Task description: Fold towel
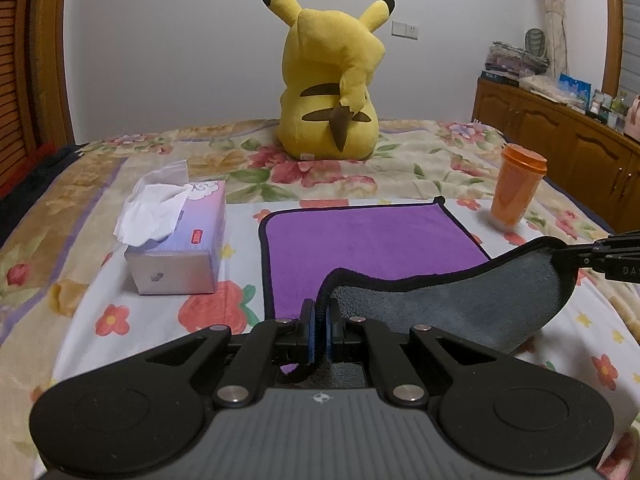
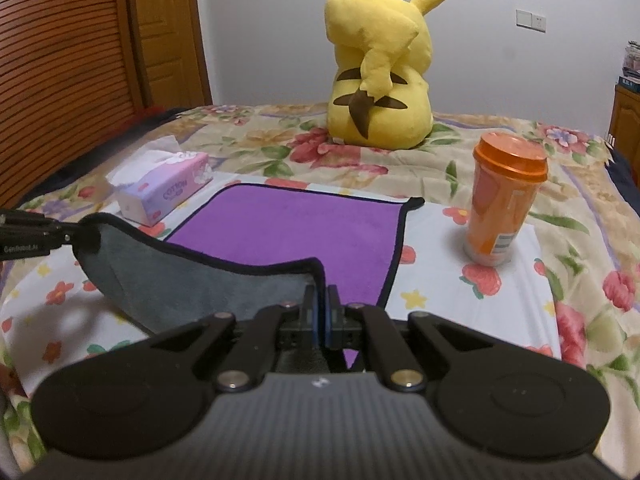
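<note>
Pinching the near edge of the towel (image 1: pixel 360 236), your left gripper (image 1: pixel 319 320) has its two fingers pressed together on the black-bound corner, and your right gripper (image 2: pixel 320 300) is clamped the same way on the other near corner. From the left wrist view you can see the right gripper (image 1: pixel 576 260) at the frame's right edge, holding its corner off the bedspread (image 1: pixel 72 248); from the right wrist view the left gripper (image 2: pixel 68 236) enters at the left, doing the same. Between your two grips the towel (image 2: pixel 288 232) sags in a curve with its grey underside turned toward you, while the far part lies flat, purple side up, on the floral bedspread (image 2: pixel 520 312). Just left of the towel sits a tissue box (image 1: pixel 176 240) with tissues spilling from its top. Near the towel's far right corner an orange cup (image 1: pixel 516 188) with a lid stands upright. Farther back, a yellow plush toy (image 1: pixel 332 80) sits facing the wall.
</note>
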`<move>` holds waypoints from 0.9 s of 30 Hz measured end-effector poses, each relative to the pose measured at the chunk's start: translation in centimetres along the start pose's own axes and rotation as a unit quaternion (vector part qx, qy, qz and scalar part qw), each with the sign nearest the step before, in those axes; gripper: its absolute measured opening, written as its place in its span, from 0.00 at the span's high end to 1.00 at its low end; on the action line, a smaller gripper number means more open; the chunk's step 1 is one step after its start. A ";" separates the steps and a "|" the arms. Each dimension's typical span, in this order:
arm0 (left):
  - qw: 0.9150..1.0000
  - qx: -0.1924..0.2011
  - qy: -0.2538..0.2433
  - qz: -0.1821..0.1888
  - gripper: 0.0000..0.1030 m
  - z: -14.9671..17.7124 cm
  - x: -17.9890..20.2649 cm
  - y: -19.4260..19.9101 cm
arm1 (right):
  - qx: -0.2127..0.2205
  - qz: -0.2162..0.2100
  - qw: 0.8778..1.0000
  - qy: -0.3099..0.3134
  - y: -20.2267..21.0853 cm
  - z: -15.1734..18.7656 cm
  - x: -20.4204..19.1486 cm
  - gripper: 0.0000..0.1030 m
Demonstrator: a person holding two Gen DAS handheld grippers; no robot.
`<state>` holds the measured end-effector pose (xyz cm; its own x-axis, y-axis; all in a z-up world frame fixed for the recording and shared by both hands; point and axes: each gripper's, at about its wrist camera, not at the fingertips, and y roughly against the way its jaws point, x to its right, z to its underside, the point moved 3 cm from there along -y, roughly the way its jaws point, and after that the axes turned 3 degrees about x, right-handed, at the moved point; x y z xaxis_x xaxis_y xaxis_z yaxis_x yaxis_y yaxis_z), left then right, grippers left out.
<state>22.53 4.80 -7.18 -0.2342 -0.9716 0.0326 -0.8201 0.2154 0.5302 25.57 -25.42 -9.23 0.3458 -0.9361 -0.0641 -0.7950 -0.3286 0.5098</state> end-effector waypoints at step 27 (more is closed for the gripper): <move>1.000 0.003 -0.019 0.006 0.92 -1.1 -0.4 -3.2 | -0.007 -0.001 1.000 0.008 -2.9 0.3 1.9 0.96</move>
<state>25.81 4.36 -7.89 -0.2636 -0.9646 0.0068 -0.8203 0.2278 0.5246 28.38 -26.25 -11.04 0.3550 -0.9334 -0.0518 -0.7872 -0.3284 0.5220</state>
